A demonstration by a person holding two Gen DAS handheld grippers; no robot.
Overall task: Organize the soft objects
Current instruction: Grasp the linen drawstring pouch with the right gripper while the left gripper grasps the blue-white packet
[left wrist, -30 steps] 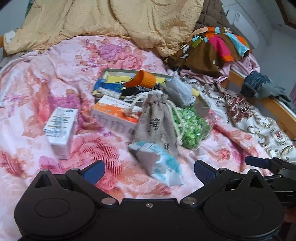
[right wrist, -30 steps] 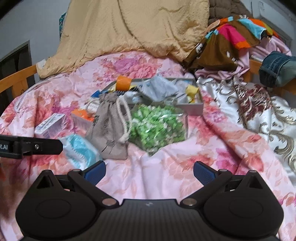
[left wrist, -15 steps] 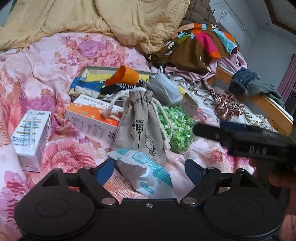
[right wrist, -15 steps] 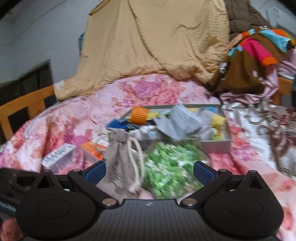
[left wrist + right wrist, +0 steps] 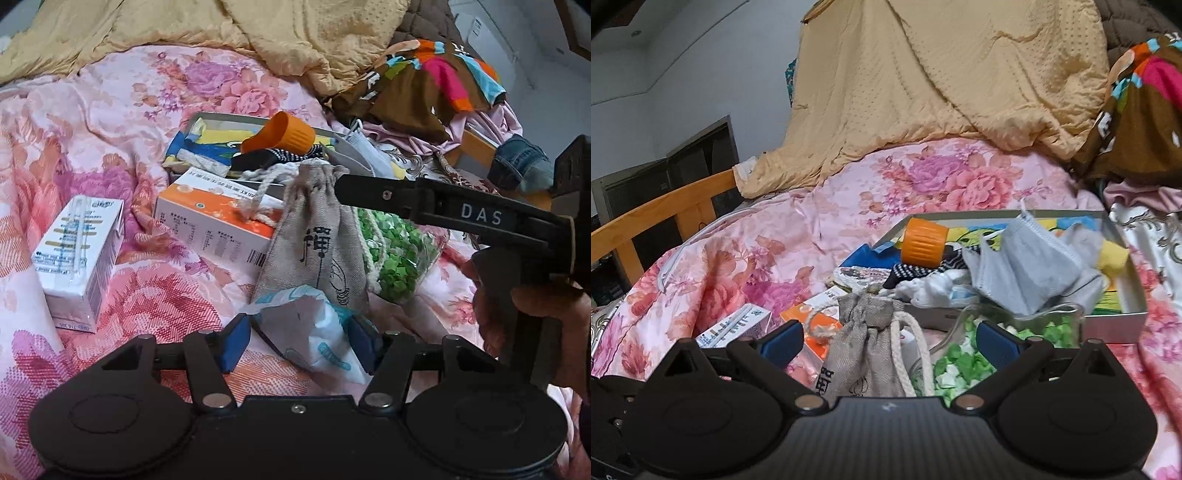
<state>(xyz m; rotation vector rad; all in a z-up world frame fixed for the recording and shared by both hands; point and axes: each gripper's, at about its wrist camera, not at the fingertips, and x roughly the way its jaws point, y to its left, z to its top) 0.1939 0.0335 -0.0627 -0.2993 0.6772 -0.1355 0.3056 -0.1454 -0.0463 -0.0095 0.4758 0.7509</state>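
A white-and-teal soft packet [image 5: 306, 328] lies on the floral bedspread between the fingers of my left gripper [image 5: 299, 341]. Its jaws are closing and the blue pads [image 5: 236, 343] touch the packet's two sides, which bunch upward. Just beyond it a linen drawstring pouch [image 5: 321, 251] leans against a clear bag of green paper stars [image 5: 399, 254]. My right gripper [image 5: 890, 339] is open, with the pouch's gathered neck [image 5: 868, 310] in the gap between its fingers, untouched. In the left wrist view one right finger [image 5: 369, 192] hovers over that neck, held by a hand [image 5: 535, 306].
Behind stands a shallow grey box [image 5: 1115, 321] holding an orange cup [image 5: 923, 243], a grey face mask [image 5: 1027, 266] and cloths. An orange-and-white carton [image 5: 214, 221] and a small drink carton [image 5: 77, 254] lie to the left. A yellow blanket [image 5: 942, 81], piled clothes [image 5: 424, 81] and a wooden bed rail [image 5: 646, 210] border the bed.
My left gripper dropped forward over the packet and its jaws narrowed onto it. The right gripper swung left across the bed, from the green bag to over the pouch.
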